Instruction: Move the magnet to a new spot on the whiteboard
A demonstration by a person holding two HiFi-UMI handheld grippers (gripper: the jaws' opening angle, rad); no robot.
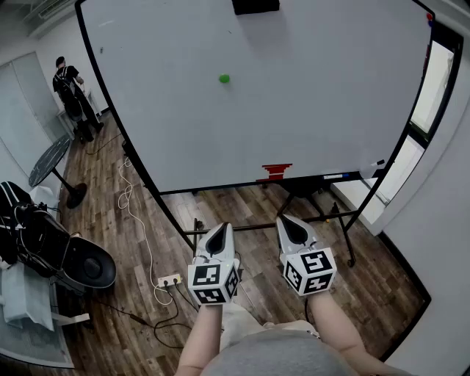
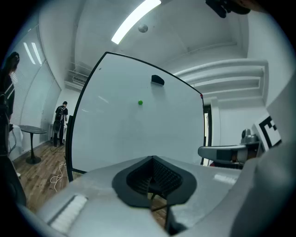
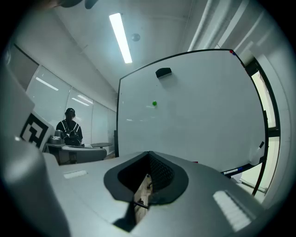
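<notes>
A small green magnet (image 1: pixel 224 78) sticks to the upper middle of the large whiteboard (image 1: pixel 308 103). It also shows as a green dot in the left gripper view (image 2: pixel 140 102) and the right gripper view (image 3: pixel 154 103). My left gripper (image 1: pixel 219 233) and right gripper (image 1: pixel 288 223) are held side by side well short of the board, low in the head view. Both point at the board with jaws shut and nothing between them (image 2: pixel 152 162) (image 3: pixel 149 159).
A black eraser (image 1: pixel 255 6) sits at the board's top edge; markers (image 1: pixel 351 175) lie on its tray. The board's stand legs (image 1: pixel 345 220) and floor cables (image 1: pixel 136 213) are ahead. A round table (image 1: pixel 51 161) and a person (image 1: pixel 70 95) stand at the far left.
</notes>
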